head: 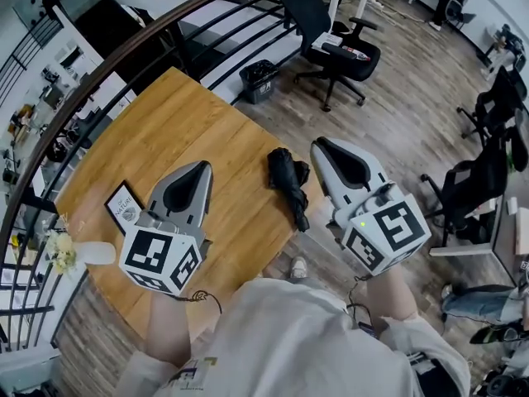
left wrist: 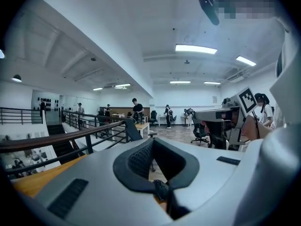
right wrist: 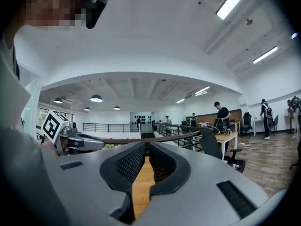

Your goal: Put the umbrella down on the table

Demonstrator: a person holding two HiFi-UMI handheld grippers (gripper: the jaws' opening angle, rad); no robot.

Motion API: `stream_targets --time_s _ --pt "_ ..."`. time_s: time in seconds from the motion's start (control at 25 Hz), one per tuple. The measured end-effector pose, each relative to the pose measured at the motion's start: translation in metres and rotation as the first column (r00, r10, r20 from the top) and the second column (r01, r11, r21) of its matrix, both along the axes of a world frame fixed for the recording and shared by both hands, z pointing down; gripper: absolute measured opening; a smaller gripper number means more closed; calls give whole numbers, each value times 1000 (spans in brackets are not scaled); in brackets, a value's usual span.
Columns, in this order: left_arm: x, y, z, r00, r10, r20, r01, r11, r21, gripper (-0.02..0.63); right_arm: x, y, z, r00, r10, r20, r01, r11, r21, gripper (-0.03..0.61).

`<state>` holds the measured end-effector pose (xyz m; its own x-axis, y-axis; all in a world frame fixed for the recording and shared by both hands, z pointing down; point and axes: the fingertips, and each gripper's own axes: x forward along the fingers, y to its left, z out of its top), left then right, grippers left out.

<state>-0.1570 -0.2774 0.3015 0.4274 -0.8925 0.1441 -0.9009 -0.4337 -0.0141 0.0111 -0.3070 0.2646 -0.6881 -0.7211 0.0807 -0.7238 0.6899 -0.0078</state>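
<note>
Both tongs were clenched and empty. The left gripper showed its dark pads meeting at the tip, with only their own hollow behind. The right gripper had its pads drawn to a thin slit through which bare wood showed, with nothing caught between. Each hung to one side of the umbrella: the left well off to its left, the right just beside it on its right. Both pointed out level across the room rather than down at it. That, I judged, fitted a job already done: the umbrella lay folded and black, flat on the table, and neither gripper touched it, so the jaws had no reason to stand apart.

The umbrella lay lengthwise close to the table's right-hand edge, its narrow end nearest the person and almost at the rim. A careless brush from the right gripper could, I thought, tip it onto the floor. Left of the umbrella the wood ran open and wide as far as a small framed card and a white vase with flowers, both well apart from it. Beyond the umbrella stood a curved railing, a dark bin and an office chair, all off the table and well away.
</note>
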Motion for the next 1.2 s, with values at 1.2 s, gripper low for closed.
stream_targets --time_s 1.2 --pt "28 41 2 997 1 74 -2 1000 15 17 31 40 9 999 4 -37 -4 1000 19 28"
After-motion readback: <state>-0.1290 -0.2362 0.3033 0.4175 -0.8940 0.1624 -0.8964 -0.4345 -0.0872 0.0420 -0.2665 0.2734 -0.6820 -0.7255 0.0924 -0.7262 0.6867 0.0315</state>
